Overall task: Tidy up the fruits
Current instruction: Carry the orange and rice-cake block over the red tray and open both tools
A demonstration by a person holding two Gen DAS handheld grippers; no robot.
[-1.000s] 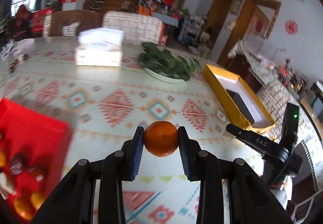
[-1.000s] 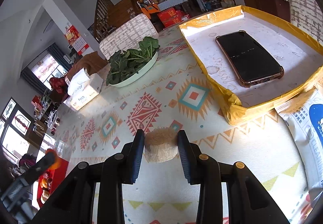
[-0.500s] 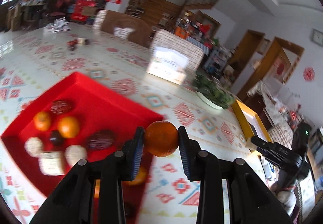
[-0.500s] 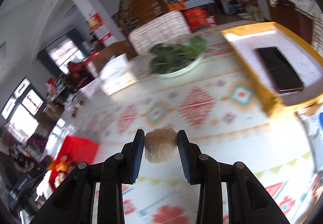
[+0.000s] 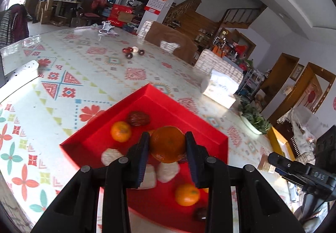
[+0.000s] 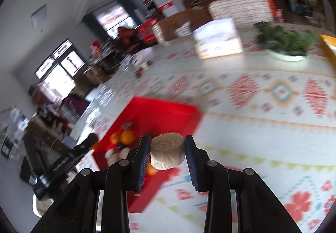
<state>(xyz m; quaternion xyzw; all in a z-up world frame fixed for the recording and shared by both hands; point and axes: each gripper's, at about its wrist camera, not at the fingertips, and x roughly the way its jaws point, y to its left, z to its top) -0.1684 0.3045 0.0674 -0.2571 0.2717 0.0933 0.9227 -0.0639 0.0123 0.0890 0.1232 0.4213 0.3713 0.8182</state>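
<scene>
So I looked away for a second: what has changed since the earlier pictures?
Both grippers swung from the yellow-box side toward the red tray. The left gripper now holds its orange over the tray; the right gripper, still short of it, carries the beige puck. Both grips are unchanged.

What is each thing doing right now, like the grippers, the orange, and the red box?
left gripper: shut on the orange.
orange: held up over the red tray.
right gripper: shut on the beige fuzzy piece.
beige fuzzy piece: held above the table, beside the tray.
red tray: open, partly filled with oranges, dark fruits and pale pieces.
yellow box: open on top.
</scene>
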